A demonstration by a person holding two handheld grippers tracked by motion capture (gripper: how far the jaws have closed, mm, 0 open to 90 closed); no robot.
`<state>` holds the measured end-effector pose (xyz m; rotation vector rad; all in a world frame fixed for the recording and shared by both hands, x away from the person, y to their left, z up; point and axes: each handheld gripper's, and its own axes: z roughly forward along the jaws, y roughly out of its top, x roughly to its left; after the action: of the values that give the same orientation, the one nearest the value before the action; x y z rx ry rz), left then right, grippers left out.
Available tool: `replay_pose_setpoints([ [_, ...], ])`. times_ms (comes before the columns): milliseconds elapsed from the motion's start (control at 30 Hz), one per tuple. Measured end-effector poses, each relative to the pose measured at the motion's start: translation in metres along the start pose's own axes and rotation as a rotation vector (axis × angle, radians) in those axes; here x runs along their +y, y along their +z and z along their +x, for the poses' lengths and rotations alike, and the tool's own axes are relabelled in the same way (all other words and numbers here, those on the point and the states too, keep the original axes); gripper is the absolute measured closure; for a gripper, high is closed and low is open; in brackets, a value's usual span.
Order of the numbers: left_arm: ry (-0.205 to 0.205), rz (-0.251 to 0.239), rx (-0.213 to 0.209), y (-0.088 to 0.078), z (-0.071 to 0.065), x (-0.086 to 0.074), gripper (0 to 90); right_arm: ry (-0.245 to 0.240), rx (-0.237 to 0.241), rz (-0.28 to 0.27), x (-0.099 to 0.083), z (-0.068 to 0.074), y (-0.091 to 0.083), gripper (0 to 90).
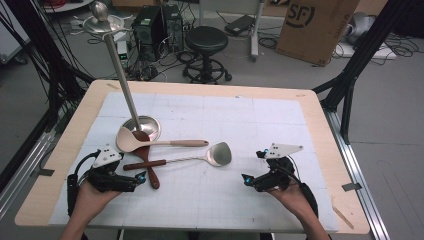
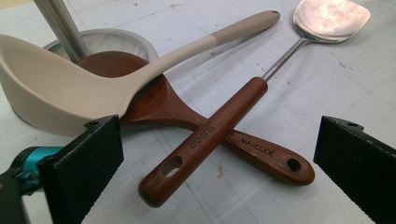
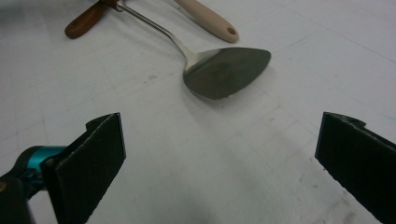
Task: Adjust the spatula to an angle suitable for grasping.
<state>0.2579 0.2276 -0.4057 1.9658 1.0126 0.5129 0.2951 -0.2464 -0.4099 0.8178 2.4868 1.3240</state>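
the left gripper (image 1: 141, 176) sits at the near left of the table (image 1: 320, 107), held in the person's left hand (image 1: 90, 197), its jaws spread wide with nothing between them, aimed at the crossed handles just in front of it. the right gripper (image 1: 246, 178) sits at the near right in the right hand (image 1: 295, 195), jaws likewise spread and empty, pointing left toward the spatula's blade. the metal spatula (image 1: 219, 154) lies near the middle of the white mat (image 1: 250, 120), its wooden handle crossing over the handle of a dark wooden spoon (image 1: 146, 155). a beige ladle (image 1: 131, 141) rests on that spoon's bowl, its handle running right. just beyond stands a steel utensil stand (image 1: 122, 75) with a round base.
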Motion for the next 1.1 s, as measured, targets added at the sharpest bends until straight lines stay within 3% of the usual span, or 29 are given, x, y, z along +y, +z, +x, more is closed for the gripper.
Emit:
replay_pose_setpoints([
  [33,-0.001,-0.001,0.001,0.000,0.000,0.000,2.0,-0.013,0.020,0.004,0.004,0.002,0.004,5.6],
  [567,-0.006,-0.003,0.000,0.000,0.001,0.000,2.0,-0.067,0.105,0.025,0.041,0.011,0.042,6.2],
  [833,-0.007,-0.004,0.001,0.000,0.001,-0.001,2.0,-0.050,0.123,0.053,0.052,0.012,0.063,8.5],
  [867,-0.008,-0.004,-0.001,0.000,0.001,-0.001,2.0,-0.043,0.138,0.053,0.054,0.012,0.066,20.1],
  [1100,-0.006,-0.002,-0.002,0.000,0.001,0.000,2.0,-0.046,0.152,0.065,0.058,0.012,0.080,19.1],
])
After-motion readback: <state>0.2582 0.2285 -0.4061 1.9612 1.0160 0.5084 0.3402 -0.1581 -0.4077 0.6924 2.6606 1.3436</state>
